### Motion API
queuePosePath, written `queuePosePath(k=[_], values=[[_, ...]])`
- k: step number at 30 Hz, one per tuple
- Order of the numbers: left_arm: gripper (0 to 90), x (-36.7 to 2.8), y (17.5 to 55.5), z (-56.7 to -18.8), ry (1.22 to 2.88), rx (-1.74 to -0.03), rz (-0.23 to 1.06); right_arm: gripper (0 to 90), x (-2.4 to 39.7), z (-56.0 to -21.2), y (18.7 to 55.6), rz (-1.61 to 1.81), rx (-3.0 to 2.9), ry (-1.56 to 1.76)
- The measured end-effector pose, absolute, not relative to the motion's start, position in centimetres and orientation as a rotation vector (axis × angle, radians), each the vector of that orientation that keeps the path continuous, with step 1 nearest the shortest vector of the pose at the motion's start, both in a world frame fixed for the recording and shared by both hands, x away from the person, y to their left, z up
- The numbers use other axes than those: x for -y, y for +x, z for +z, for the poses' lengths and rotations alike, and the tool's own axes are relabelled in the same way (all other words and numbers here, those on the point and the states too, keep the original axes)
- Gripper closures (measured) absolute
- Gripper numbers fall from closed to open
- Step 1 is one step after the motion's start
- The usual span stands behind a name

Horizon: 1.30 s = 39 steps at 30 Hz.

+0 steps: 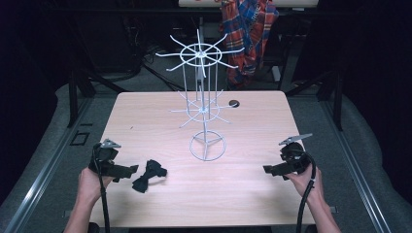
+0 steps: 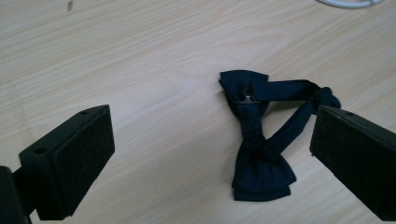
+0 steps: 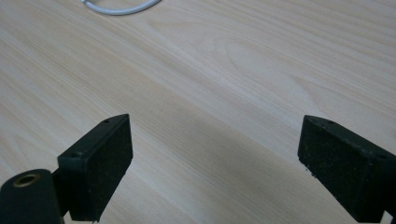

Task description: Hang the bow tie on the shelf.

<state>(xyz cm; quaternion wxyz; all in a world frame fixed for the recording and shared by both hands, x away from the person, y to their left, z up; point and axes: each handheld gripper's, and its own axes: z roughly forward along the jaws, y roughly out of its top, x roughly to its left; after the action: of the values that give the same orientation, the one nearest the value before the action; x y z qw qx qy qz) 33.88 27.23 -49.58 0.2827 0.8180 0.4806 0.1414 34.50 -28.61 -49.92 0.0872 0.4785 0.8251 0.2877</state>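
A dark navy bow tie point(image 1: 148, 175) lies flat on the wooden table point(image 1: 252, 189), front left of centre. My left gripper point(image 1: 127, 171) sits just left of it, open, jaws pointing at it. In the left gripper view the bow tie point(image 2: 261, 140) lies ahead between the wide-apart jaws, its strap and small metal clasp point(image 2: 247, 99) toward the far end, close to the right jaw. My right gripper point(image 1: 269, 170) hovers near the table's right front, open, with bare wood between its jaws point(image 3: 215, 154). A white wire display stand point(image 1: 204, 97) with radiating hooks rises at the table's centre.
The stand's ring base point(image 1: 207, 146) rests on the table between the two grippers; its edge shows in the right gripper view point(image 3: 121, 8). A round cable hole point(image 1: 234, 103) is behind the stand. A plaid shirt point(image 1: 248, 29) hangs beyond the table.
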Motion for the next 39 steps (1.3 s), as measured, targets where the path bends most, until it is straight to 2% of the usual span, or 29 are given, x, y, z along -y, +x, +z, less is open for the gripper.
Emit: queuePosePath(k=[5, 11, 17, 22, 29, 39], values=[[0.2, -26.3, 33.9, -49.6, 2.218, -1.237, 0.36, 10.1, 28.4, -49.8, 34.4, 0.866, -2.464, 1.413], [1.0, -24.4, 34.1, -50.0, 2.249, -1.157, 0.251, 11.0, 28.3, -49.7, 34.4, 0.879, -2.466, 1.41], [11.0, -23.2, 34.3, -50.4, 2.274, -1.106, 0.206, 11.1, 28.3, -49.7, 34.4, 0.884, -2.477, 1.415], [24.3, -22.3, 34.5, -51.1, 2.331, -1.081, 0.156, 12.3, 28.6, -49.7, 34.3, 0.893, -2.466, 1.427], [40.9, -22.1, 34.7, -51.7, 2.382, -1.083, 0.154, 12.6, 28.7, -49.8, 34.5, 0.889, -2.477, 1.44], [51.1, -20.7, 34.7, -52.8, 2.5, -1.046, 0.171, 13.7, 28.3, -49.7, 34.3, 0.895, -2.484, 1.431]])
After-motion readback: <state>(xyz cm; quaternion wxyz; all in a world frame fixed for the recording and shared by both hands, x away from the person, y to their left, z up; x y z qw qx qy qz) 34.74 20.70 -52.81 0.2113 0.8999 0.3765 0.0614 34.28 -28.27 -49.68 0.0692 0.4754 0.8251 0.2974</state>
